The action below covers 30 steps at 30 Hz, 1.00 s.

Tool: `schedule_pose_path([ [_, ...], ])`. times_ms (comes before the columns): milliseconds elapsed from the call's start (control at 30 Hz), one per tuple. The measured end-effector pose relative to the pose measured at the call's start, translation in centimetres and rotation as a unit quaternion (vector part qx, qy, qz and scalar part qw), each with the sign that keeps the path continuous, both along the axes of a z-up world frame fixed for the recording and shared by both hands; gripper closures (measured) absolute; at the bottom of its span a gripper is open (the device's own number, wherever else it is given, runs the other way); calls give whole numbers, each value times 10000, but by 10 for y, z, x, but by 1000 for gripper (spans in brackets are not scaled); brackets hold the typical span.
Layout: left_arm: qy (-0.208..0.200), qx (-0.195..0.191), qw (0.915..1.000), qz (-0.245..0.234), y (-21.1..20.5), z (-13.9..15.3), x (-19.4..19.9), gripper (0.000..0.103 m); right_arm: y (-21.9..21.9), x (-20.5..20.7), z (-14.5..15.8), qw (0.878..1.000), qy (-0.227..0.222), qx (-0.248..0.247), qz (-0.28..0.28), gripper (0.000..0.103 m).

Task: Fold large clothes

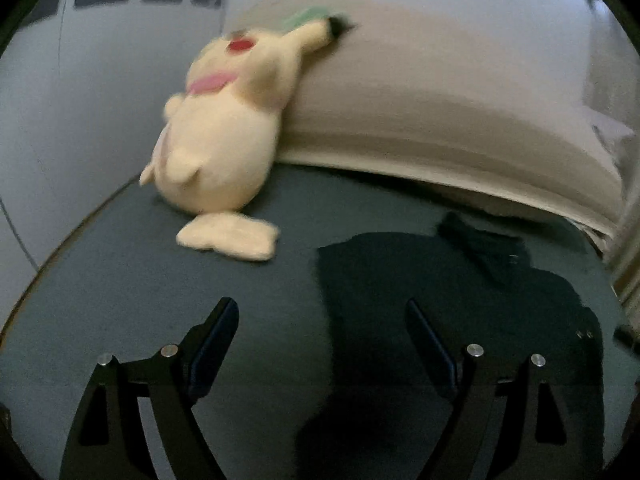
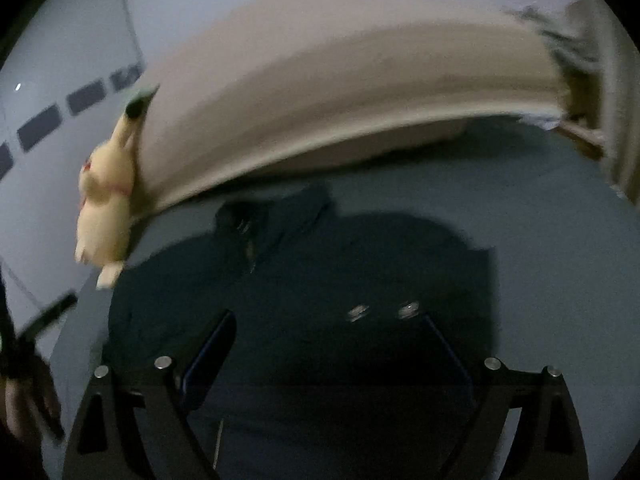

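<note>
A dark garment [image 1: 440, 304] lies spread flat on the blue-grey bed sheet [image 1: 120, 280], with its collar toward the pillow. In the right wrist view the same garment [image 2: 320, 280] fills the middle, with two small metal snaps on it. My left gripper [image 1: 322, 308] is open and empty, hovering over the garment's left edge. My right gripper [image 2: 328, 320] is open and empty, low over the garment's middle.
A cream plush toy [image 1: 224, 128] leans against a long beige pillow [image 1: 440, 92] at the head of the bed; it also shows in the right wrist view [image 2: 106, 204]. A white wall [image 1: 80, 80] bounds the left side. The other hand-held gripper [image 2: 28, 360] shows at far left.
</note>
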State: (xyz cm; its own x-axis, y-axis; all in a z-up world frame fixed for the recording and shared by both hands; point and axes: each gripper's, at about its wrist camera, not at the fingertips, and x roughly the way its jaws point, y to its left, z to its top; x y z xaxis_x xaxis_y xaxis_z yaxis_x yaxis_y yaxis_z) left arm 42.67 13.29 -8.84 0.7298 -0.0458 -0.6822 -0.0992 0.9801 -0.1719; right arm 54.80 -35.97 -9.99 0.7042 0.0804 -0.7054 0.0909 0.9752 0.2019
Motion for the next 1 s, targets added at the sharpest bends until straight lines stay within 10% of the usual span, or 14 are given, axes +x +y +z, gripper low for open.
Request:
schedule_pose_path([
  [400,1281,191,9915,-92,-10,-73,81,29,-9,22,-76,9937,1046,-362,201,14],
  [633,1142,739,9907,-29,-20,-80,85,27,-10,23,-80,9936,1040,-390,187,12],
  [833,281,1086,9936,160,-47,-20,35,27,-12,14,-54,9969,780,-51,-23,12],
  [1000,14,1239,9890,-808,-120,-10,4,27,-27,12,-20,9985,201,-1,-516,11],
])
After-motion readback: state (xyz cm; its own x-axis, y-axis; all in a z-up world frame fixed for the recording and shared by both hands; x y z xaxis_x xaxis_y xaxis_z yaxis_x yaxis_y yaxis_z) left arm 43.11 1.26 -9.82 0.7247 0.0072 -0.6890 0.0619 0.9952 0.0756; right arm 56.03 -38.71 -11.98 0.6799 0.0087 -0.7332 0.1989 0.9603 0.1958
